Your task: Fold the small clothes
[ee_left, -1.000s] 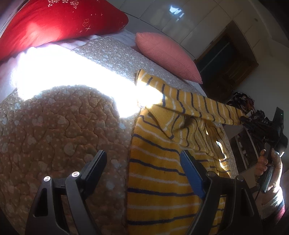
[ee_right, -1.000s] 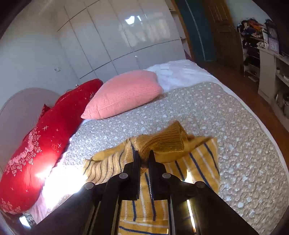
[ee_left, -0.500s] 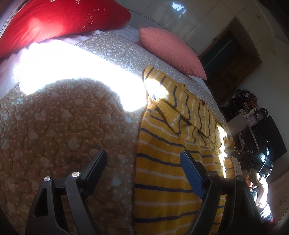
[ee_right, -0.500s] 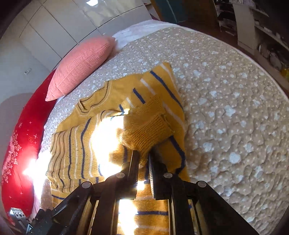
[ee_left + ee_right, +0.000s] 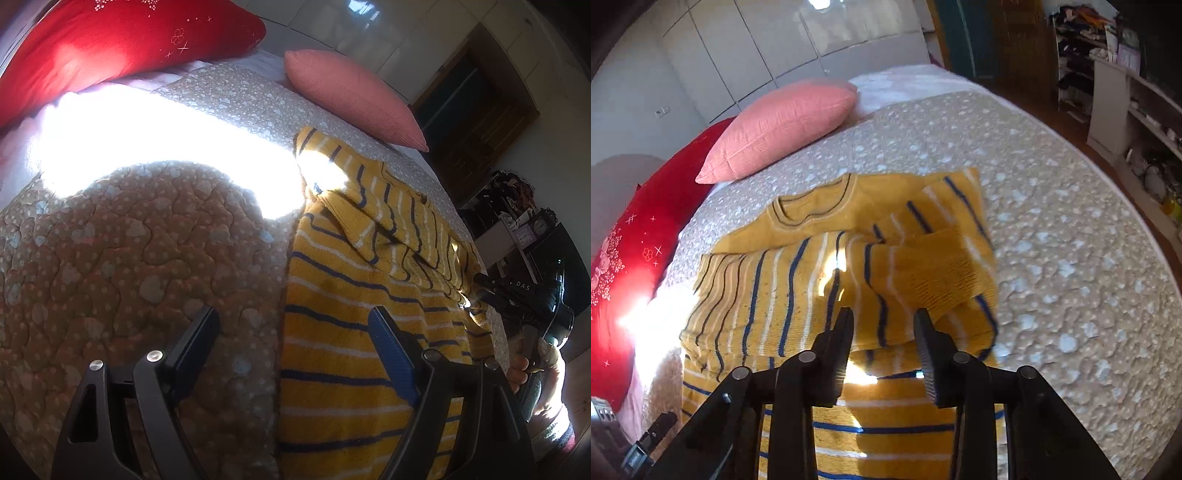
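Observation:
A small yellow sweater with blue and white stripes [image 5: 343,332] lies flat on the quilted bedspread [image 5: 140,258]. Both sleeves are folded across its chest. In the right wrist view the sweater [image 5: 798,291] shows its neckline far from me, and the ribbed cuff [image 5: 945,273] lies on top just beyond the fingertips. My right gripper [image 5: 882,325] is open and empty just above the sweater. It also shows in the left wrist view [image 5: 517,295] at the sweater's right edge. My left gripper [image 5: 295,332] is open and empty, hovering over the sweater's left edge.
A pink pillow [image 5: 783,125] and a red pillow [image 5: 631,240] lie at the head of the bed. White wardrobe doors [image 5: 783,40] stand behind. Shelves with clutter [image 5: 1137,96] line the right side beyond the bed's edge. A bright sun patch [image 5: 147,140] crosses the quilt.
My right gripper carried the sleeve cuff across the sweater, laid it down, and opened, letting it go. My left gripper stayed open and shifted slightly.

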Motion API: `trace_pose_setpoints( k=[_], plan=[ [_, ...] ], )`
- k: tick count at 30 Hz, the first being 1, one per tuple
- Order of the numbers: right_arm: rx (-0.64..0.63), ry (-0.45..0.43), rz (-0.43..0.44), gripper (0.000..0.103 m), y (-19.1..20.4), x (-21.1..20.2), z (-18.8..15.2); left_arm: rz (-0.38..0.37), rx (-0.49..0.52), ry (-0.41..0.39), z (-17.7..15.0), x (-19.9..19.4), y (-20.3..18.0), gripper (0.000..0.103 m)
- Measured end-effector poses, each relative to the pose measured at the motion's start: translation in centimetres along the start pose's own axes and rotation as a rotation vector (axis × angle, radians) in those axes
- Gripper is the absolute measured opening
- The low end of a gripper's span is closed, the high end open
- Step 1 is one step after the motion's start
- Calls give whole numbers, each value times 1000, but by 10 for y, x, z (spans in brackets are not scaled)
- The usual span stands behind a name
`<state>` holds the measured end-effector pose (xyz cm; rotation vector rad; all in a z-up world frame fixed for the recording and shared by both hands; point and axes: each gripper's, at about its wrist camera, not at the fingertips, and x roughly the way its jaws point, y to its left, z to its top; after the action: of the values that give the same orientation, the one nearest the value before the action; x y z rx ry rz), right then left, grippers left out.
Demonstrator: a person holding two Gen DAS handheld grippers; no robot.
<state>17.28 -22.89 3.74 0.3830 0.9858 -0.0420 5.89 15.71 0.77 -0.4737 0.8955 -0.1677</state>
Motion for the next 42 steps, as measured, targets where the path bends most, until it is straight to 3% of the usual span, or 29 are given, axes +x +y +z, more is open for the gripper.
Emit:
trace_pose_setpoints(
  k=[2,4,9,14,19,22,25,30,34,39,42],
  plan=[
    [72,59,2,48,-10,19,-5,-2,2,4,0,0,1,82],
    [91,20,33,48,-15,7,-12,-10,-6,8,0,1,3,82],
    [-66,-21,-8,56,-21,-43,-56,-15,-7,7,-2,3,6,82],
    [-60,43,-33,59,-75,-68,-110,76,100,-34,-17,6,-9,82],
    [29,10,131,60,-114,-95,-158,96,118,-28,-46,-7,-14,82],
    [83,-2,239,68,-121,-102,-176,120,194,18,-70,-22,-27,82],
    [95,-16,318,68,-125,-106,-188,75,183,63,-86,-40,-32,82],
    [74,-9,421,68,-122,-112,-203,-60,35,102,-103,-63,-27,82],
    [111,62,570,65,-124,-109,-214,-172,-41,151,-114,-67,-31,82],
    [138,145,700,58,-114,-96,-235,-193,-27,163,-120,-62,-36,82],
    [149,169,742,58,-103,-89,-243,-245,-78,169,-114,-56,-29,86]
  ],
)
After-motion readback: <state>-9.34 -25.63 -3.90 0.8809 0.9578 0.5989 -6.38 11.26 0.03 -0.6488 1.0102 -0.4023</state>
